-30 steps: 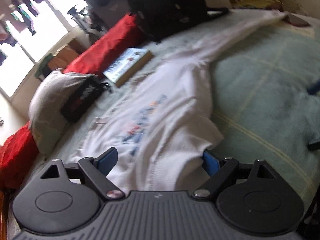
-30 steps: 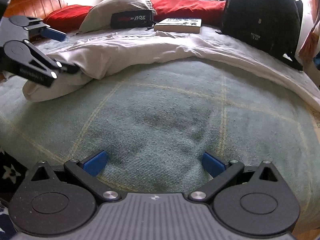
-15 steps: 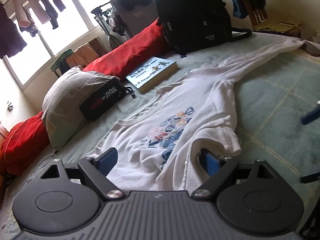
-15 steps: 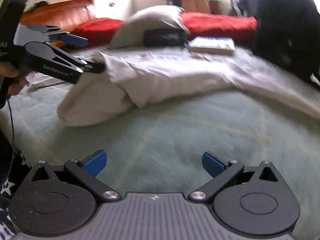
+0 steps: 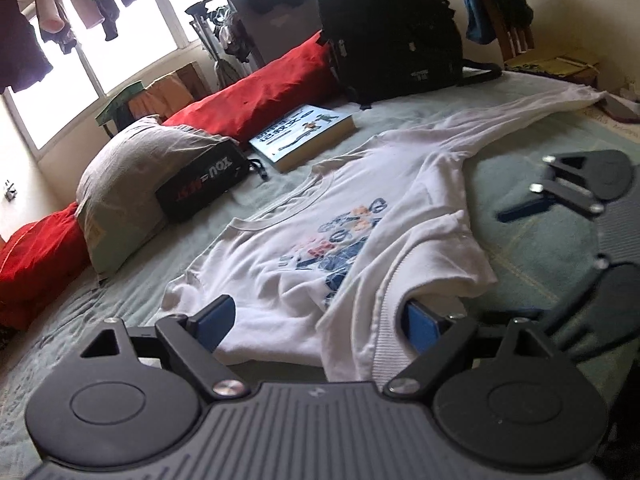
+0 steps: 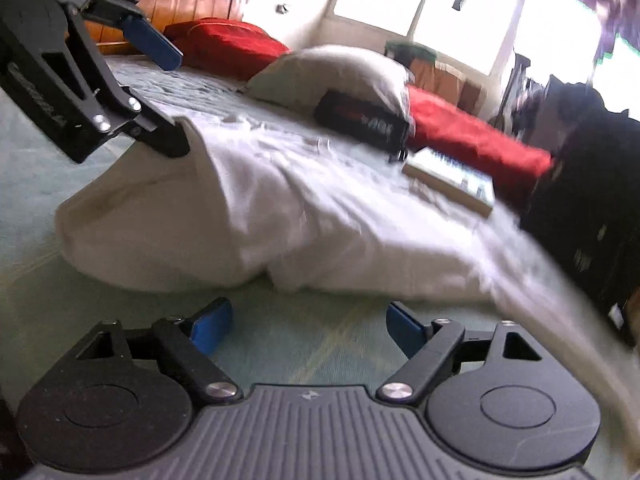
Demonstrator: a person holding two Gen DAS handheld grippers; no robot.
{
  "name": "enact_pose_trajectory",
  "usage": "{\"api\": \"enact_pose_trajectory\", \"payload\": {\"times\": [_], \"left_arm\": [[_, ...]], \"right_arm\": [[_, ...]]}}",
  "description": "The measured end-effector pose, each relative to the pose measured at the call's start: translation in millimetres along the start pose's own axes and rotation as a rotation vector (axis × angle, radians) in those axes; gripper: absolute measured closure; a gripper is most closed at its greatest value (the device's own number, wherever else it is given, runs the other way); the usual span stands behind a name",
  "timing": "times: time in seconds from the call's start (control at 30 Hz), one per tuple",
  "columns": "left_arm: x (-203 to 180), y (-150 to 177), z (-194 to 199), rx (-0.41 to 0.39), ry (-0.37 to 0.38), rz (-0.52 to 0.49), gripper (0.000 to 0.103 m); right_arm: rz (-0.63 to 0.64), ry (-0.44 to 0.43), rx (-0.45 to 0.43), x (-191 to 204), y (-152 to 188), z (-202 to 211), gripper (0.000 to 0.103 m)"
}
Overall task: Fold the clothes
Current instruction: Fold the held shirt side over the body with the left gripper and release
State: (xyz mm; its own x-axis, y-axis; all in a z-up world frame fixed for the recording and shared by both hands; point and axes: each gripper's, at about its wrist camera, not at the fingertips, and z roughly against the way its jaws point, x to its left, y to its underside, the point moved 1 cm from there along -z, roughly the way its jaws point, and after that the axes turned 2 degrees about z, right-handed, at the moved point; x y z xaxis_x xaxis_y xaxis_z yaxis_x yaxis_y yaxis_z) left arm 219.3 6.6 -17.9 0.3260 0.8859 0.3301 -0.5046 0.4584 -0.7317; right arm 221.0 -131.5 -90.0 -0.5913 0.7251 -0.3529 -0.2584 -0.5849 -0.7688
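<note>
Shirt (image 5: 320,240), 1, inside wide-open left gripper (image 5: 316,316); right gripper (image 6: 306,320) closing, empty; 2 red pillows (image 5: 272,92).

The shirt (image 5: 320,240) is white, with a printed picture on its chest in dark blue, red and orange (the letters are too small to read). It lies on a pale green bedspread (image 5: 540,248) crossed by thin yellowish lines in a grid. At the far side lie two bright red cushions (image 5: 260,96), with a grey pillow (image 5: 132,176) between them. A black pouch (image 5: 200,188) with red and white lettering leans on the pillow. The book (image 5: 304,136) has a light blue cover. The backpack (image 5: 392,36) is black. Both grippers are black with blue pads (image 6: 210,322).
</note>
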Motion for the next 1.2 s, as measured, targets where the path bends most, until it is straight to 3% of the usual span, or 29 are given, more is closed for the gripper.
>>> {"api": "enact_pose_trajectory", "payload": {"times": [0.27,0.4,0.47,0.5,0.53,0.57,0.7,0.97,1.2], "left_arm": [[-13,8,16,-0.024,0.038,-0.043,0.014],[-12,13,20,-0.018,0.038,-0.034,0.014],[-11,15,23,-0.016,0.035,-0.025,0.014],[-11,15,25,-0.017,0.034,-0.019,0.014],[-11,16,27,-0.018,0.033,-0.015,0.014],[-10,17,30,-0.018,0.031,-0.012,0.014],[-9,19,41,-0.025,0.028,-0.005,0.014],[-16,22,59,-0.037,0.042,0.002,0.014],[-32,25,76,-0.049,0.067,-0.015,0.014]], "right_arm": [[0.148,0.131,-0.097,9,-14,4,0.024],[0.253,0.166,-0.141,15,-16,10,0.036],[0.332,0.159,-0.151,20,-15,10,0.047],[0.367,0.146,-0.146,22,-14,9,0.062],[0.399,0.126,-0.129,23,-13,7,0.091],[0.418,0.111,-0.114,24,-13,8,0.095],[0.436,0.064,-0.105,16,-12,33,0.095],[0.346,0.003,-0.08,-25,-23,110,0.096],[0.257,-0.003,-0.061,-51,-23,165,0.096]]}}
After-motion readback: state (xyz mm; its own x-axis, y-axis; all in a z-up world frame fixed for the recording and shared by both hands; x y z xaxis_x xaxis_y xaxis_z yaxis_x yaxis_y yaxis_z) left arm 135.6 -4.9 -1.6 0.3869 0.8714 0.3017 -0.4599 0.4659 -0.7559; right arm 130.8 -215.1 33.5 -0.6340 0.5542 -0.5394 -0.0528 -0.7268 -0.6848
